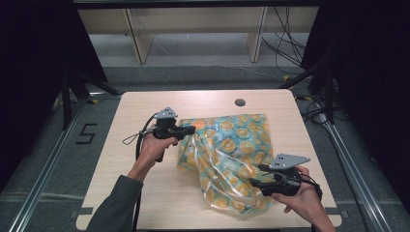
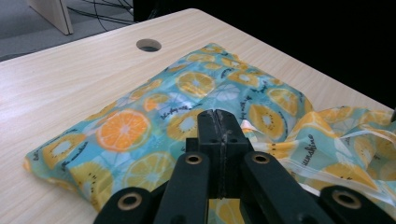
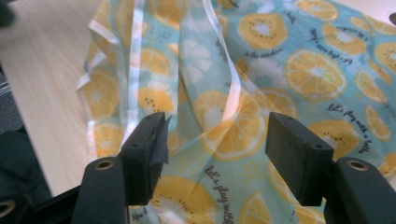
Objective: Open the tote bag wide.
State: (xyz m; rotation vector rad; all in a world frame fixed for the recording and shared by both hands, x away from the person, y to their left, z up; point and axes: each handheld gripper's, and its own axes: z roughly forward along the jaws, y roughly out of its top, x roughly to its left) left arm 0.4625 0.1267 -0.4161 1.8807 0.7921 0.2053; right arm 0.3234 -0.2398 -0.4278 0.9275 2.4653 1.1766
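the fruit-print cloth [image 1: 232, 154] lies on the table [image 1: 145, 193], its flat folded part reaching toward the round cable hole [image 1: 240, 102] and its loose, shiny-edged part trailing away from the hole toward the person's right hand. its long axis runs from near the hole down to that near right corner. the left gripper [image 1: 189, 129] sits at the cloth's left edge, on the side away from the hole's far corner; in the left gripper view its jaws are pressed flat together with the cloth [image 2: 140, 130] spread just beyond and under them, but whether any fabric is actually pinched between them i cannot tell. the right gripper [image 1: 256, 182] is at the trailing end, farthest from the hole, and its jaws stand wide apart over the cloth [image 3: 261, 70], one either side of a raised fold, holding nothing. judging from this, the right gripper is the one placed to close on that fold.
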